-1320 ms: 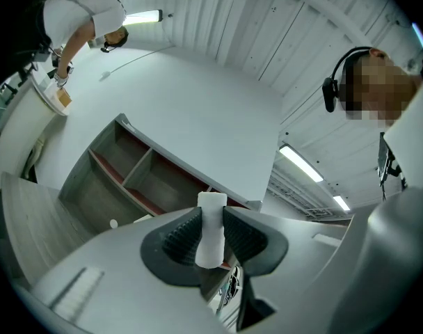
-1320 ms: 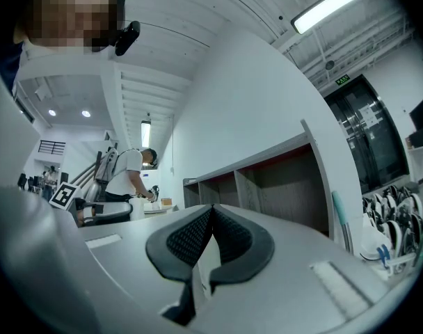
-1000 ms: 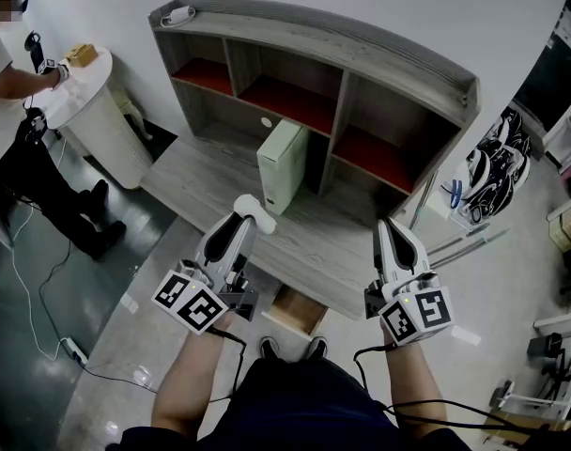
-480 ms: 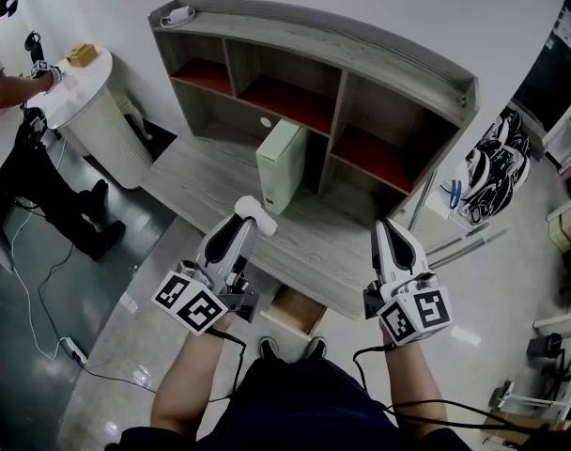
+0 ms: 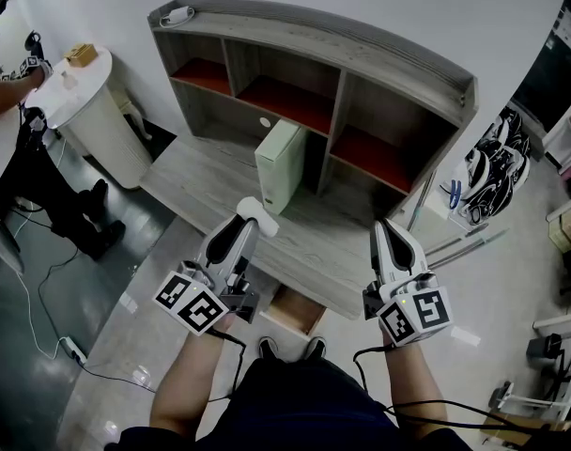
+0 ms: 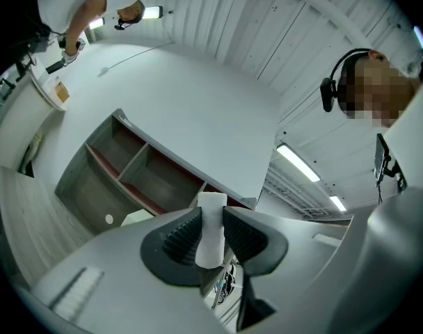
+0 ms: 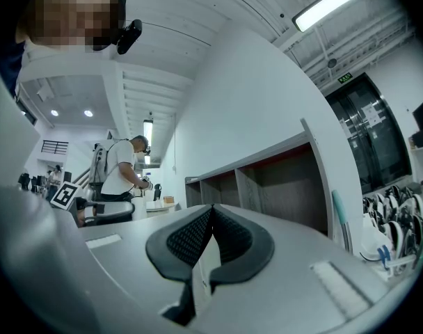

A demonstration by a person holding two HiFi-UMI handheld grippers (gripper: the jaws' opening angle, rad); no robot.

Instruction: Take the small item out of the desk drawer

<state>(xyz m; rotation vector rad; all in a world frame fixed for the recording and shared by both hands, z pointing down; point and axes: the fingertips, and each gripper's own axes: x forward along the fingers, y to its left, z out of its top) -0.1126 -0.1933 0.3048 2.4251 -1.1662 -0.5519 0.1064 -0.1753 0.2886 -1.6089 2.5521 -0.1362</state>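
Note:
My left gripper (image 5: 251, 220) is shut on a small white item (image 5: 254, 210), held above the front of the grey wooden desk (image 5: 206, 178). Seen from the left gripper view, the white item (image 6: 211, 229) stands upright between the ribbed pads of the left gripper (image 6: 211, 236), sticking out past them. My right gripper (image 5: 385, 227) hovers over the desk's right front; its jaws meet with nothing between them. In the right gripper view the right gripper (image 7: 210, 220) shows its pads pressed together. The desk drawer (image 5: 292, 310) is pulled open under the desk's front edge, between the two grippers.
A tall white box (image 5: 280, 163) stands upright on the desk before the shelf unit (image 5: 323, 73) with red-floored compartments. A person (image 5: 13, 130) works at a round white table (image 5: 79, 92) far left. A rack (image 5: 497, 172) with dark gear stands at the right.
Both grippers have stayed where they were, the left still holding the white item. Only the person at the far left has shifted further out of view.

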